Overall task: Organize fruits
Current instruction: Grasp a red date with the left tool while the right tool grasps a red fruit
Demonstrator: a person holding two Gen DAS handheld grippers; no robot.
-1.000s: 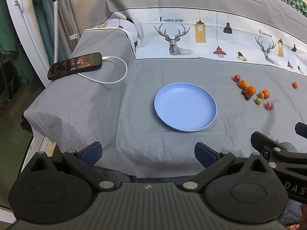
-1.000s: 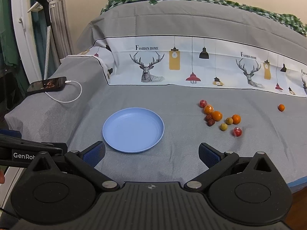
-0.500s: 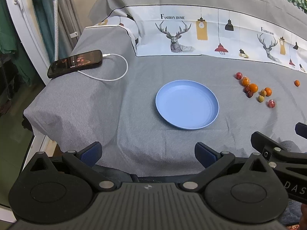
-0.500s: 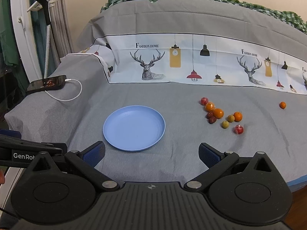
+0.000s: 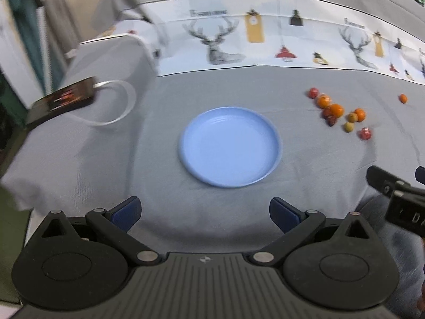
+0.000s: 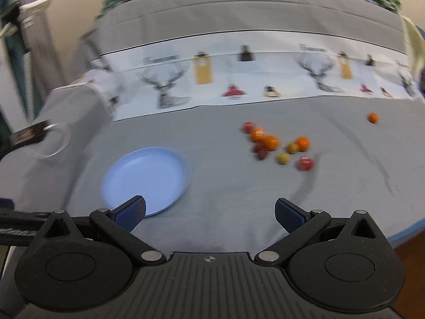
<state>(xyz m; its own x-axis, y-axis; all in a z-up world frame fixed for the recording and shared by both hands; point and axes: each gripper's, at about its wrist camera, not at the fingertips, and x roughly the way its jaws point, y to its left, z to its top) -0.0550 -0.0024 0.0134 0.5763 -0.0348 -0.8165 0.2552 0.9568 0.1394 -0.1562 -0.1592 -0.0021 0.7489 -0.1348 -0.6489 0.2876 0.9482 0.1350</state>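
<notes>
Grey bedsheet [image 5: 79, 159]: tiny blurry fruits [image 6: 276, 146] clustered beside empty blue plate [image 5: 229, 146]; phone [image 5: 62, 99] far-left. Left gripper [image 5: 204, 211] and right gripper [image 6: 209, 212] both spread wide, holding nothing.

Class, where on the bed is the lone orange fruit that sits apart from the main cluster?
In both views the lone orange fruit lies on the grey cover at the far right, beyond the cluster and just below the printed band.

- A grey sheet [image 6: 212, 186] covers the bed, blurred in both views.
- Behind it runs a white band [image 5: 265, 42] printed with deer and lamps.
- Left of the bed hangs a curtain [image 5: 53, 13].
- Beige wall [image 6: 74, 5] behind the bed.
</notes>
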